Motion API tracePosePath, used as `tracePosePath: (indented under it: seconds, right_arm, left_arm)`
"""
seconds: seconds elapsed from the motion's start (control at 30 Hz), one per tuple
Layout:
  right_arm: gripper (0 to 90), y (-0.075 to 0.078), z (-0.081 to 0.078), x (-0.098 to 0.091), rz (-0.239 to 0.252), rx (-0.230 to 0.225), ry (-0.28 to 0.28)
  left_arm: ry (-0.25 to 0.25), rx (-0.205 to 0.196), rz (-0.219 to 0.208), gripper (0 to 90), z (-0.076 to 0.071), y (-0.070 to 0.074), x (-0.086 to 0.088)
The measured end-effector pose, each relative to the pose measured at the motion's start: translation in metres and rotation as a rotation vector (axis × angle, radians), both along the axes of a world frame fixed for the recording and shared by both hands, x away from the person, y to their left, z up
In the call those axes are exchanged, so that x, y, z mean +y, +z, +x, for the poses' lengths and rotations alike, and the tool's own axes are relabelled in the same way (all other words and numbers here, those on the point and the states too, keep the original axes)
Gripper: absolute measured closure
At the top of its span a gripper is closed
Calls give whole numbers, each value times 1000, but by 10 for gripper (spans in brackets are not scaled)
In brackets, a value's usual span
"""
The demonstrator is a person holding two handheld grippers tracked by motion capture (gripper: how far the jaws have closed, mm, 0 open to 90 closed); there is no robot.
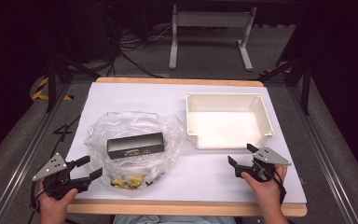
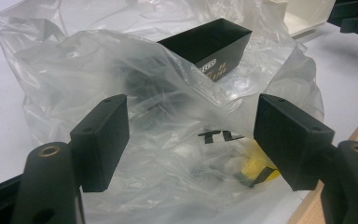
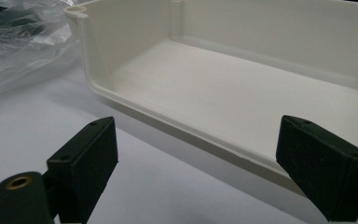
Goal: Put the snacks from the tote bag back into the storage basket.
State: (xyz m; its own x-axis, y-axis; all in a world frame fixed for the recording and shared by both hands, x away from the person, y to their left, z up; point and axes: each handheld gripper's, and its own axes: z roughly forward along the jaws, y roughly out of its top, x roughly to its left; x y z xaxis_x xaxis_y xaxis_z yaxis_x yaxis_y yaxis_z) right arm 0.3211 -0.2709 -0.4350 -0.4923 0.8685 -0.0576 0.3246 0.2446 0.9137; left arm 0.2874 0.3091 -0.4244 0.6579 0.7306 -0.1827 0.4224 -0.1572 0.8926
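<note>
A crumpled clear plastic bag (image 1: 135, 135) lies left of centre on the white table cover. On or in it rests a long black box (image 1: 135, 145) (image 2: 209, 46), and small yellow-and-black items (image 1: 127, 182) (image 2: 256, 170) sit at the bag's near end. My left gripper (image 1: 89, 169) (image 2: 191, 142) is open at the bag's near-left edge, with the plastic between and beyond its jaws. A white open tray (image 1: 256, 140) (image 3: 121, 42) stands at the right, nothing in it. Just in front of the tray's near wall my right gripper (image 1: 242, 155) (image 3: 196, 163) stands open with nothing between its fingers.
The table's wooden front edge (image 1: 186, 207) runs just behind both hands. White cover (image 1: 200, 172) lies bare between bag and right gripper. Beyond the table stand a white metal frame (image 1: 209, 32) and cables (image 1: 130, 51) on the floor.
</note>
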Motion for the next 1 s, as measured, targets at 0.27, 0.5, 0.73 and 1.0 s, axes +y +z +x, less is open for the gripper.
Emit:
tracePosePath:
  seconds: [0.27, 0.5, 0.73, 1.0]
  right_arm:
    - [138, 4, 3, 3, 23, 12, 29]
    - [163, 19, 0, 4, 9, 16, 71]
    - [169, 42, -7, -1, 4, -9, 81]
    - [168, 60, -16, 3, -3, 4, 130]
  left_arm:
    - [-21, -48, 27, 275, -6, 4, -6]
    - [-20, -47, 17, 273, -7, 4, -4]
    - [-10, -30, 25, 272, -4, 2, -5]
    - [-9, -34, 35, 272, -5, 3, -6]
